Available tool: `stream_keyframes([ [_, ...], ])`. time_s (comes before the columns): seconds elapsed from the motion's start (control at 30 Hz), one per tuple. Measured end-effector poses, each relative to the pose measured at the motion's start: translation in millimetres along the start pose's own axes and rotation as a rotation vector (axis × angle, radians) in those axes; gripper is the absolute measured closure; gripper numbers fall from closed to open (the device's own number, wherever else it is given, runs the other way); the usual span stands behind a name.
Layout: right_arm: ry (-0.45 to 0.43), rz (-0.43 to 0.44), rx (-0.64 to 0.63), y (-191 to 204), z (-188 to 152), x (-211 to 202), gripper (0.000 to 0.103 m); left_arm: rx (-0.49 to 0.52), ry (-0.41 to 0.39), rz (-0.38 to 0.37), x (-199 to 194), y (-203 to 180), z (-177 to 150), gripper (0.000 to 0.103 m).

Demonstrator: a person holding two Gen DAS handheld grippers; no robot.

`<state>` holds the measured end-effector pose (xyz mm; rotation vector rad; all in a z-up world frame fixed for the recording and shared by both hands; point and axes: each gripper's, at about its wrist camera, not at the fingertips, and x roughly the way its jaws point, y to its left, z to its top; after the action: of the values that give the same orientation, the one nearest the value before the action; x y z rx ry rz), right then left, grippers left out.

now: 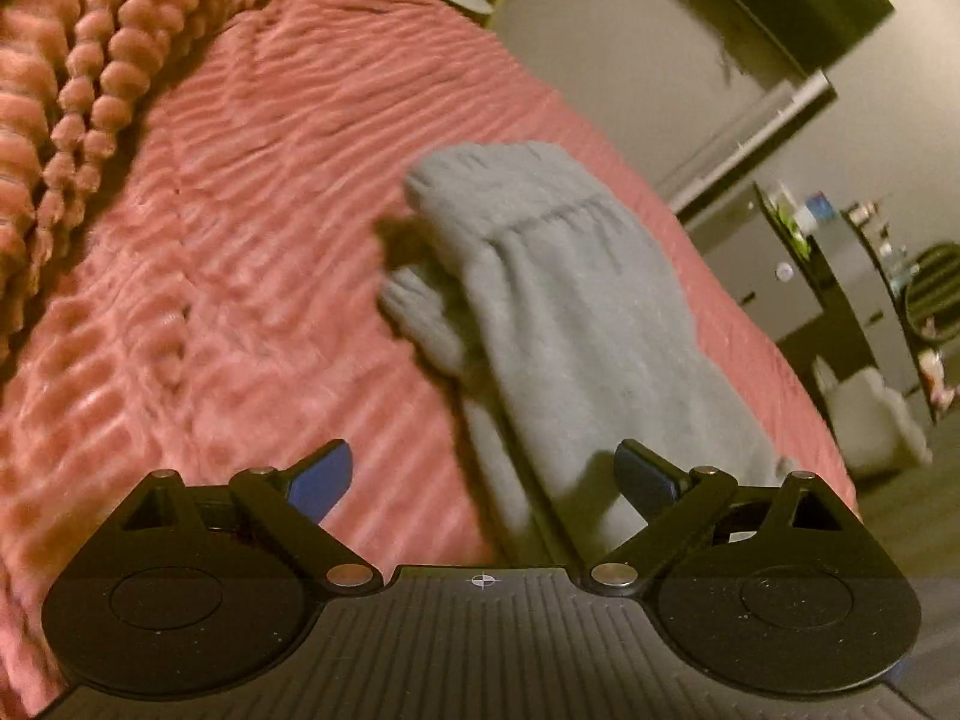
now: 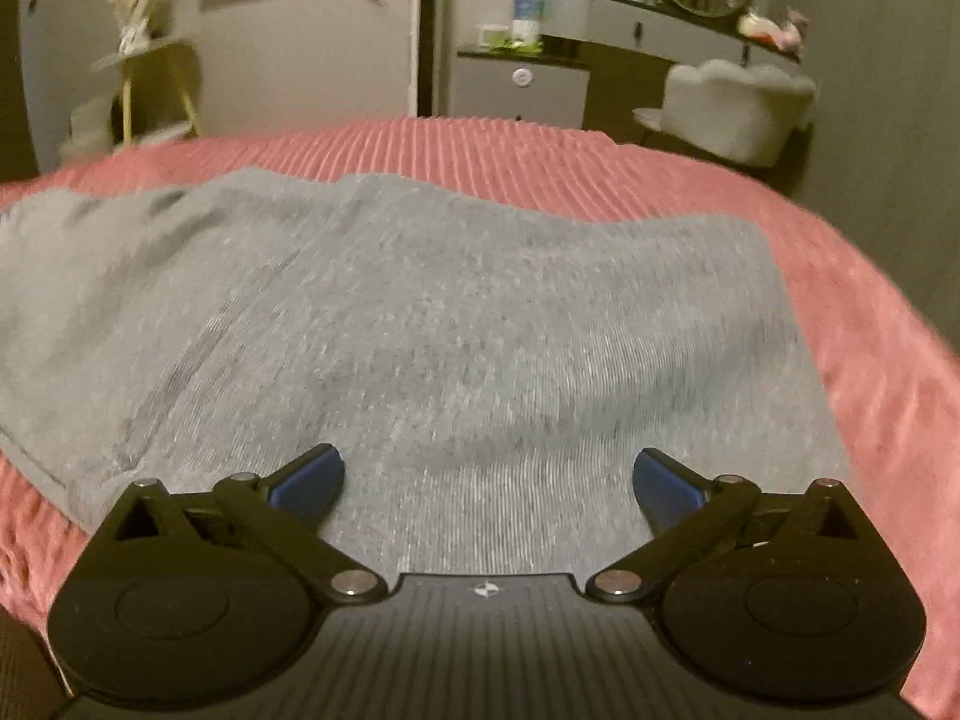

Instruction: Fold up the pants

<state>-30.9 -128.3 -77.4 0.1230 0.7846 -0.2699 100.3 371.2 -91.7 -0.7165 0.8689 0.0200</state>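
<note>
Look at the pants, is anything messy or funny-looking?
A bit. In the left view the gray pants lie bunched on the pink bedspread, with the ribbed cuffs sticking out sideways instead of lying flat. In the right view the cloth has a few wrinkles. Both tools are open and hold nothing. Nothing looks torn.

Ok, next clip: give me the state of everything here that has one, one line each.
left gripper: jaws open, holding nothing.
right gripper: jaws open, holding nothing, over the cloth.
grey pants: lying on the bed, elastic waistband bunched; how far folded, cannot tell.
pink bedspread: spread under the pants, ribbed.
</note>
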Motion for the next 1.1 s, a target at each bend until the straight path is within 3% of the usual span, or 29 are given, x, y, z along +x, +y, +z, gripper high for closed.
stream_keyframes([
  [0.13,-0.016,0.005,0.003,1.9,-3.4,-3.9,0.000,-0.001,0.000,-0.129,13.8,7.0,10.3,0.005],
  [0.33,-0.033,0.002,0.005,2.6,-6.6,-2.2,0.000,0.005,0.028,-0.174,29.7,12.8,21.1,0.006],
  [0.4,-0.040,-0.001,0.007,3.0,-7.6,-2.6,0.000,-0.005,0.024,-0.233,29.9,13.5,23.1,0.006],
  [0.63,-0.040,-0.002,0.007,1.5,-8.0,-5.7,0.000,-0.106,0.044,-0.380,43.2,22.3,28.7,0.012],
  [0.73,-0.043,-0.002,0.007,1.6,-8.4,-5.8,0.000,-0.174,0.030,-0.496,47.5,38.2,25.6,0.012],
  [0.8,-0.046,-0.004,0.008,1.8,-9.1,-5.4,0.000,-0.233,0.058,-0.508,57.1,47.8,22.2,0.013],
  [0.87,-0.050,-0.006,0.007,2.4,-9.9,-5.0,0.000,-0.215,0.057,-0.490,61.0,47.8,21.6,0.016],
  [1.0,-0.052,-0.006,0.005,2.3,-10.1,-5.3,0.000,-0.156,0.022,-0.477,61.5,30.9,24.6,0.010],
  [1.1,-0.052,-0.006,0.005,2.4,-10.1,-5.3,0.000,-0.106,-0.023,-0.571,56.3,20.2,28.1,0.010],
])
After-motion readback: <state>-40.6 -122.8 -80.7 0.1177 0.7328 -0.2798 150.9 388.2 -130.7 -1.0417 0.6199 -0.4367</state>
